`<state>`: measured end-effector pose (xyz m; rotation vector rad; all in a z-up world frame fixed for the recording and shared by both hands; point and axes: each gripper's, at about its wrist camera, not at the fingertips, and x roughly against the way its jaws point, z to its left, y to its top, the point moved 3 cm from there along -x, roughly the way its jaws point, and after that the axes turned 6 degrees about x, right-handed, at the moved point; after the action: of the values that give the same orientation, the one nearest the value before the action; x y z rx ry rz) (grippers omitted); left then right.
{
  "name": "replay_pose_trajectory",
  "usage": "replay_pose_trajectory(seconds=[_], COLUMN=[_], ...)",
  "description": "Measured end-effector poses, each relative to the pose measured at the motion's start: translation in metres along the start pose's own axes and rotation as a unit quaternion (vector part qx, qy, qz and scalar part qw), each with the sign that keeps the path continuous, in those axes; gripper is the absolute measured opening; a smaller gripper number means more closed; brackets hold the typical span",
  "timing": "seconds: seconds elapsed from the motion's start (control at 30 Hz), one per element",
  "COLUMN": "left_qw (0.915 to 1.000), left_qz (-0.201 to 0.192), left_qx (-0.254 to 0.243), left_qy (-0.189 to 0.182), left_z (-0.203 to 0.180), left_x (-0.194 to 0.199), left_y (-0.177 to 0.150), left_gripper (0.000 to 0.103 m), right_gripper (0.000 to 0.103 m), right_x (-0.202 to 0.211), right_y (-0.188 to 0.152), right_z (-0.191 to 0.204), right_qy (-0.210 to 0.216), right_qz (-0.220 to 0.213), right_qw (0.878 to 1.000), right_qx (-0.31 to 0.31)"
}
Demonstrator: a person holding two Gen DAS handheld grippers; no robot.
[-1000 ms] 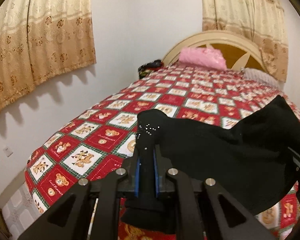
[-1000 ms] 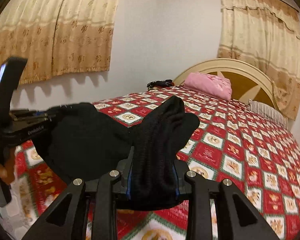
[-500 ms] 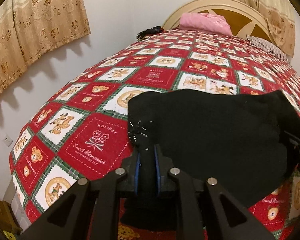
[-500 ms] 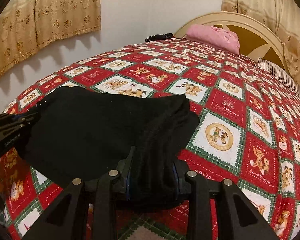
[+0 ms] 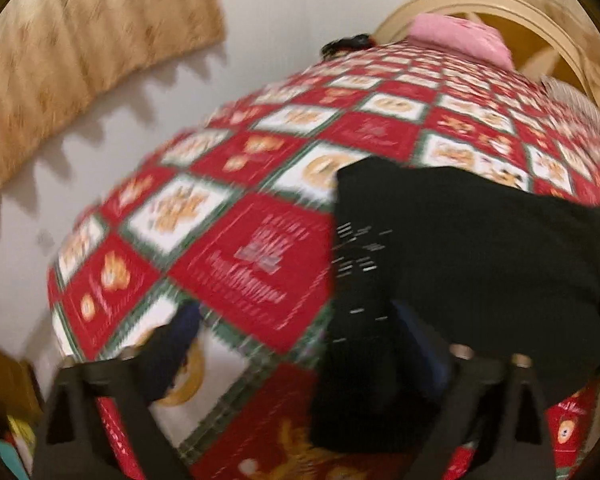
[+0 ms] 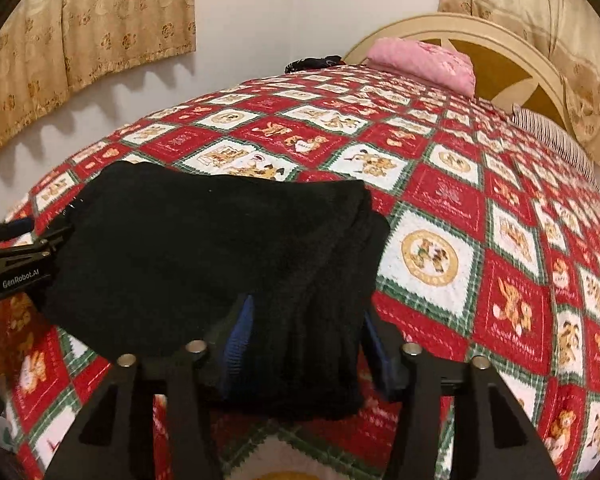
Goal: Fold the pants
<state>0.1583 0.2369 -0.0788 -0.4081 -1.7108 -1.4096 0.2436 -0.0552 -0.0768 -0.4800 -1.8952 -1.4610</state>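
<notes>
Both grippers' jaws had just been opening. The left gripper (image 5: 300, 344) stood wide, the right gripper (image 6: 304, 336) parted, pads clear of the black pants (image 6: 204, 248) between them. The pants lay folded on the bed (image 6: 480, 184), below the pink pillow (image 6: 424, 60).

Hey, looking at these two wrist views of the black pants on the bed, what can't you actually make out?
- Near edge of the pants: right wrist view, hidden behind the right gripper.
- Bedspread print: left wrist view, motion blur smears it.
- Left gripper: its right finger is lost against the black cloth.
- Dark item by the pink pillow: too small to identify.
- How many layers the pants have: not visible.
</notes>
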Motion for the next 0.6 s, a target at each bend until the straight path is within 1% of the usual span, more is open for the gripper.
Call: replay_pose_trajectory(seconds=[0.07, 0.13, 0.23, 0.3, 0.33, 0.37, 0.4, 0.47, 0.5, 0.57, 0.6], left_qw=[0.9985, 0.9972, 0.9976, 0.9968, 0.9964, 0.9961, 0.9959, 0.996, 0.9966, 0.9986, 0.9994], left_qz=[0.025, 0.033, 0.034, 0.041, 0.043, 0.044, 0.045, 0.043, 0.035, 0.009, -0.012], left_qx=[0.032, 0.041, 0.033, 0.044, 0.051, 0.057, 0.06, 0.065, 0.063, 0.049, 0.034], left_qy=[-0.036, -0.052, -0.05, -0.052, -0.051, -0.051, -0.05, -0.044, -0.039, -0.016, -0.005], left_z=[0.016, 0.024, 0.024, 0.027, 0.03, 0.033, 0.036, 0.041, 0.043, 0.042, 0.037], left_x=[-0.005, -0.005, 0.001, 0.004, 0.006, 0.008, 0.01, 0.014, 0.019, 0.029, 0.037], left_y=[-0.003, -0.007, -0.013, -0.017, -0.02, -0.022, -0.023, -0.024, -0.024, -0.021, -0.018], left_gripper=[0.103, 0.103, 0.103, 0.103, 0.103, 0.103, 0.103, 0.103, 0.103, 0.103, 0.103], right_gripper=[0.064, 0.064, 0.064, 0.064, 0.056, 0.038, 0.032, 0.03, 0.03, 0.03, 0.03], right_x=[0.007, 0.019, 0.034, 0.046, 0.053, 0.059, 0.063, 0.065, 0.065, 0.061, 0.055], right_y=[-0.005, -0.011, -0.017, -0.017, -0.015, -0.012, -0.008, -0.001, 0.001, 0.003, 0.002], right_z=[-0.005, -0.014, -0.023, -0.024, -0.02, -0.013, -0.005, 0.01, 0.016, 0.027, 0.03], right_qy=[0.007, 0.013, 0.012, 0.002, -0.007, -0.016, -0.02, -0.015, -0.009, -0.006, -0.006], right_qz=[-0.004, -0.012, -0.026, -0.05, -0.066, -0.08, -0.087, -0.095, -0.098, -0.098, -0.093], right_qw=[1.0, 0.999, 0.997, 0.995, 0.995, 0.995, 0.995, 0.995, 0.995, 0.995, 0.995], right_qx=[-0.012, -0.034, -0.07, -0.081, -0.075, -0.061, -0.044, -0.017, -0.006, 0.012, 0.019])
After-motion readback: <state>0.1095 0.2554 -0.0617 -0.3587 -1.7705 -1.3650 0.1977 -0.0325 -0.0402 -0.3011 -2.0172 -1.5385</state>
